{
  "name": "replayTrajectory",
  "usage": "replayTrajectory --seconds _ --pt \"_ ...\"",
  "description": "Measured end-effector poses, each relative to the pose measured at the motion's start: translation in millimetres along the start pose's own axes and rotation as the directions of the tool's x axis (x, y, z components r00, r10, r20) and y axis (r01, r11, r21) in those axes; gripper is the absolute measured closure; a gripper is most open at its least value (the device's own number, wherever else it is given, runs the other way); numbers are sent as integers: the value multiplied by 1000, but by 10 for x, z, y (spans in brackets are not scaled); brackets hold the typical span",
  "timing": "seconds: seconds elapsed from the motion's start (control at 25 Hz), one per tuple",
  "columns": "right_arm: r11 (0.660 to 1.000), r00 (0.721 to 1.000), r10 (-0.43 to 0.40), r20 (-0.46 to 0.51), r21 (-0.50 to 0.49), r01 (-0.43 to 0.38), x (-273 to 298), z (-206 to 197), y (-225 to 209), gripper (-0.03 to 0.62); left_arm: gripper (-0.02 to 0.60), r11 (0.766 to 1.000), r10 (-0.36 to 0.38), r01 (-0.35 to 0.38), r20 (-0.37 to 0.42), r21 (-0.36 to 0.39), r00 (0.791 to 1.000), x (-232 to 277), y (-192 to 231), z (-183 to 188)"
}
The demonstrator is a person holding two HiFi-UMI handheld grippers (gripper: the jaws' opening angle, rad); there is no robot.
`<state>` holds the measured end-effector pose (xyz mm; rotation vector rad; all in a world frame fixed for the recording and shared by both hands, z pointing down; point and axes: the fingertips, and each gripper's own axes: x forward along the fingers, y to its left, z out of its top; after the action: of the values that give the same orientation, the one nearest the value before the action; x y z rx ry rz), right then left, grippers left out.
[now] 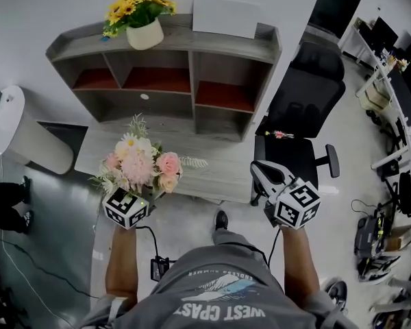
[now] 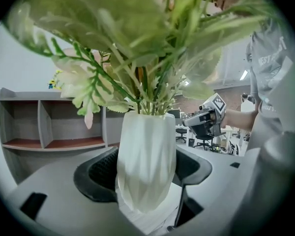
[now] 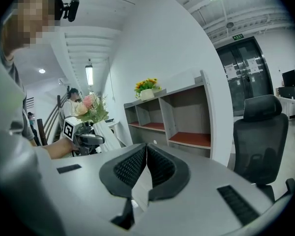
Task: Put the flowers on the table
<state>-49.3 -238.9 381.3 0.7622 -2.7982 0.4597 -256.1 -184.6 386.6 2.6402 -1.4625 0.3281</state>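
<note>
A bouquet of pink and cream flowers [image 1: 140, 166] stands in a white faceted vase [image 2: 146, 163]. My left gripper [image 2: 146, 171] is shut on the vase, which stays upright between the black pads. In the head view the left gripper [image 1: 133, 201] holds the bouquet over the near left edge of the grey wooden table [image 1: 216, 173]; the blossoms hide the vase there. My right gripper [image 1: 264, 175] hovers over the table's right end, and in its own view the right gripper [image 3: 145, 167] has its jaws shut with nothing between them.
A grey shelf unit [image 1: 192, 74] stands at the back of the table, with yellow flowers in a cream pot [image 1: 138, 16] and a white box [image 1: 226, 16] on top. A black office chair [image 1: 305, 108] is to the right. A white appliance [image 1: 17, 132] stands at the left.
</note>
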Motion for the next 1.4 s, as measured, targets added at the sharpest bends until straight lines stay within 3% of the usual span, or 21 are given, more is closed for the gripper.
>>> replayTrajectory --seconds 0.68,0.84,1.04,1.4 --pt "993 995 -73 -61 86 79 -31 -327 -642 566 233 997 -75 73 -65 -41 995 953 269 -305" --pt "990 993 -88 -78 104 96 6 -436 -853 566 233 994 -96 92 -81 -52 992 1285 338 -447" --pt "987 991 -95 -91 119 105 -20 -509 -779 566 233 992 -110 103 -104 -66 989 1361 348 -606" --pt "977 983 -123 -136 154 144 -63 -884 -1178 566 234 987 -133 119 -129 -110 983 1979 354 -1087"
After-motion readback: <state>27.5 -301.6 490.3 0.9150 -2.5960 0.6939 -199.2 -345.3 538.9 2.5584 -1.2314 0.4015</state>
